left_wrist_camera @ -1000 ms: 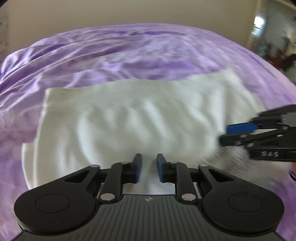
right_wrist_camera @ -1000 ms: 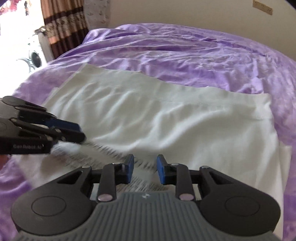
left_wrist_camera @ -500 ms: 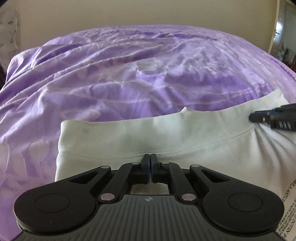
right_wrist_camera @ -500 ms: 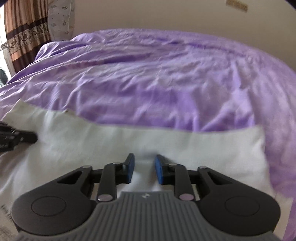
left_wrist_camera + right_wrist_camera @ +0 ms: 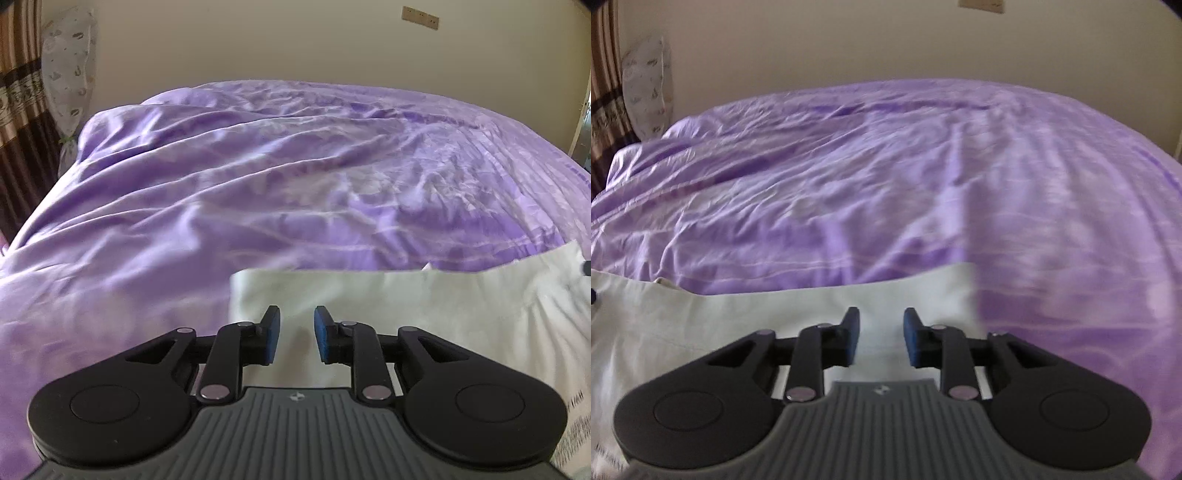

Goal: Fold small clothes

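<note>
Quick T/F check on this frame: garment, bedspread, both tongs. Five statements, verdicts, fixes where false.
1. The white garment lies on a purple bedspread. True.
2. The left tongs are clamped on the garment. False: the jaws are opening, nothing pinched between the pads.
3. The right tongs hang over the garment's edge. True.
4. The bedspread is smooth and taut. False: it is wrinkled.
5. A power outlet plate sits on the wall. True.

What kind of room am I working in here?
Most likely a bedroom: a bed with a wrinkled purple bedspread, a patterned pillow propped in the corner, and a striped brown curtain beside it.
</note>
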A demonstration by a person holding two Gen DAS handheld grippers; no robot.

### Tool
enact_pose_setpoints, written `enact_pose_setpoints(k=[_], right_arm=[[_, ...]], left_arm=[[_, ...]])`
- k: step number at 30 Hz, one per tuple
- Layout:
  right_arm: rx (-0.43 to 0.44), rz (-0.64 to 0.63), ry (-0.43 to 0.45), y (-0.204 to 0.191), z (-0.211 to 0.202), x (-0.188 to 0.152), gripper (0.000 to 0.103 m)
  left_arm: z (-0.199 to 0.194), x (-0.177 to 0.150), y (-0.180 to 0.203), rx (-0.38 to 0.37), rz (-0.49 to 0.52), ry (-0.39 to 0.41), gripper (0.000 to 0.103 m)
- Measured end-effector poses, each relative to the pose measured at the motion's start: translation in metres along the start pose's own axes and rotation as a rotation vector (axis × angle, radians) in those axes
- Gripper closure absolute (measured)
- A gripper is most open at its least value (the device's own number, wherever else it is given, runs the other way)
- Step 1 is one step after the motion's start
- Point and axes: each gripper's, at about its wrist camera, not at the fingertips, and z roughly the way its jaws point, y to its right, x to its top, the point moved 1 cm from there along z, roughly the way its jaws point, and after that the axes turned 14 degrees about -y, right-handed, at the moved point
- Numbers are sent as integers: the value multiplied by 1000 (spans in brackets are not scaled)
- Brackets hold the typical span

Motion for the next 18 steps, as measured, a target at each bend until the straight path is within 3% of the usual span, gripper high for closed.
enact_pose_setpoints(k=[4, 7, 13, 15, 18], right_arm=[[25, 55, -29, 39, -40, -24, 70], [25, 87, -64, 59, -68, -51, 58], [41, 158, -119, 80, -106, -115, 44], [79, 229, -139, 86, -115, -139, 42], [140, 318, -136, 91, -126, -172, 39]], left_arm=[[-31, -19, -21, 21, -6, -42, 74], [-52, -36, -34, -10, -37, -93, 72], [-92, -90, -41, -107, -81, -165, 51], [-98, -111, -43, -158, -116, -172, 40], [-102, -142, -48, -189, -192, -161, 33]])
